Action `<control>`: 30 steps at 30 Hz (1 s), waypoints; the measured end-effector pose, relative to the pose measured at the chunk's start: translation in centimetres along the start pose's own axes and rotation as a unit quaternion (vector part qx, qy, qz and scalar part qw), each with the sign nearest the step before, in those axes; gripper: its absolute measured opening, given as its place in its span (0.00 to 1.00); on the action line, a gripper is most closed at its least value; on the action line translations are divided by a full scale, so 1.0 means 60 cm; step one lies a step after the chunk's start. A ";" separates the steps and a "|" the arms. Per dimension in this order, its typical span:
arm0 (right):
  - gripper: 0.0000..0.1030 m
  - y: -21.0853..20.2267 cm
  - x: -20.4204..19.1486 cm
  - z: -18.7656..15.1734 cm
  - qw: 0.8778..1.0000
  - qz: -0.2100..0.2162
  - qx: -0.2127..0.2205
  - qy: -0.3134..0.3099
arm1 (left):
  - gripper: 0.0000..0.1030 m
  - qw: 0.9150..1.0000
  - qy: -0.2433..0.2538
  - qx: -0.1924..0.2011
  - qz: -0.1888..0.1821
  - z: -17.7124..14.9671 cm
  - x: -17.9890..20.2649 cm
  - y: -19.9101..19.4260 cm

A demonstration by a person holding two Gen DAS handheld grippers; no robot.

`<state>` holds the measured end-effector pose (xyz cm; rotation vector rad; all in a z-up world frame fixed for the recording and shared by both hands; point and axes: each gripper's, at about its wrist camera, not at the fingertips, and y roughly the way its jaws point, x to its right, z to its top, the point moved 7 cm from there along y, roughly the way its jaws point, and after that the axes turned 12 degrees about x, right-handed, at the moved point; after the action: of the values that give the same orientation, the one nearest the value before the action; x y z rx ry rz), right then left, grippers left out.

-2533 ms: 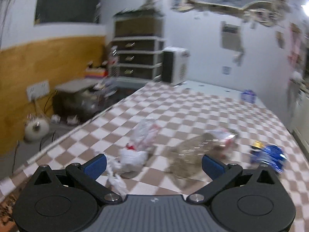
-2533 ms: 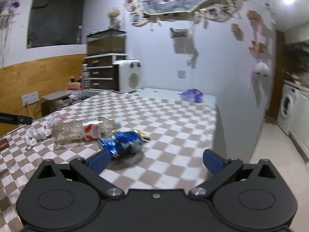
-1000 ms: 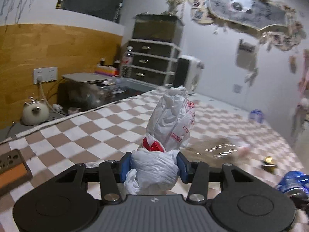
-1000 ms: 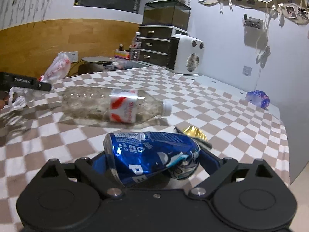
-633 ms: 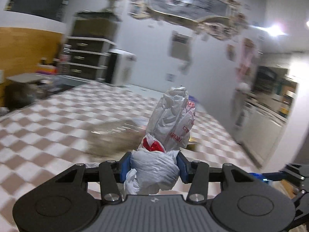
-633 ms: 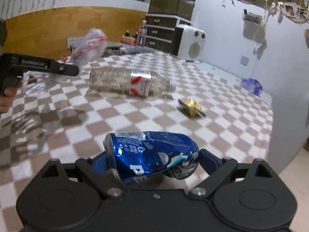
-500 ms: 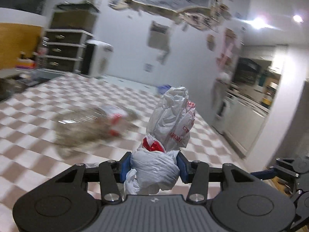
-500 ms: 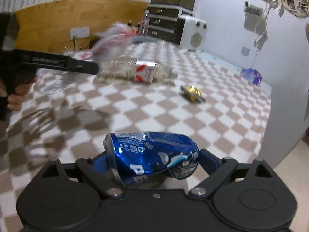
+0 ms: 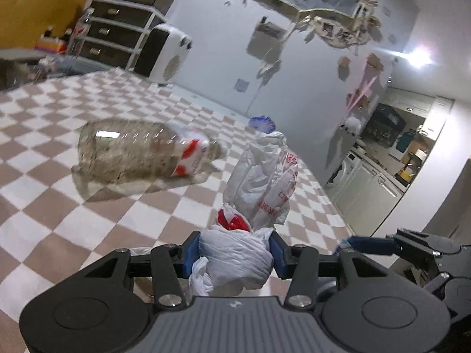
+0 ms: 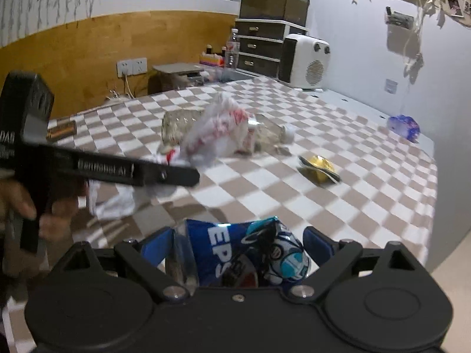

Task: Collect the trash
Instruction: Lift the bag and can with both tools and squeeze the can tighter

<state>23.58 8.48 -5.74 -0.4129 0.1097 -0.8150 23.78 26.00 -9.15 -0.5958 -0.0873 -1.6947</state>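
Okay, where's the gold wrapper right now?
In the right wrist view, the gold wrapper lies flat on the checkered table, right of centre, just in front of the plastic bottle cap end.

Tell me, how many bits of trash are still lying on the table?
3: the bottle in the middle, the gold wrapper right of it, and a blue wad by the far edge. More may be hidden.

The left gripper (image 9: 234, 254), gripped in a bare hand (image 10: 44, 206), is closed on a crumpled white plastic bag (image 9: 235, 260). The right gripper (image 10: 237, 245) clamps a crushed blue soda can (image 10: 244, 253).
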 end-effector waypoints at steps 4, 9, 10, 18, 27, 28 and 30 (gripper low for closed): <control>0.94 0.035 -0.003 0.006 1.000 0.011 0.010 0.017 | 0.48 1.000 0.000 -0.013 0.014 -0.008 -0.009 0.007; 1.00 0.034 0.005 0.002 0.998 0.018 0.029 0.050 | 0.48 1.000 0.000 -0.018 0.021 -0.013 -0.014 0.007; 1.00 0.030 0.008 -0.001 0.998 0.014 0.031 0.053 | 0.48 1.000 0.001 -0.017 0.023 -0.013 -0.014 0.007; 1.00 0.013 0.026 -0.014 0.996 -0.012 0.021 0.088 | 0.48 1.000 0.004 -0.012 0.024 -0.012 -0.011 0.004; 1.00 0.072 -0.002 -0.008 0.997 -0.003 -0.042 0.064 | 0.48 0.999 0.004 0.002 0.037 -0.007 -0.014 -0.005; 0.98 0.078 -0.001 -0.008 0.996 -0.006 -0.050 0.072 | 0.48 0.999 0.007 0.005 0.039 -0.006 -0.012 -0.007; 0.91 0.083 0.002 -0.007 0.994 -0.014 -0.056 0.089 | 0.48 0.999 0.014 0.010 0.045 -0.003 -0.009 -0.010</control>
<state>26.97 11.30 -8.09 -0.4487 0.3174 -0.8754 23.20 26.58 -9.36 -0.5533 -0.0567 -1.6123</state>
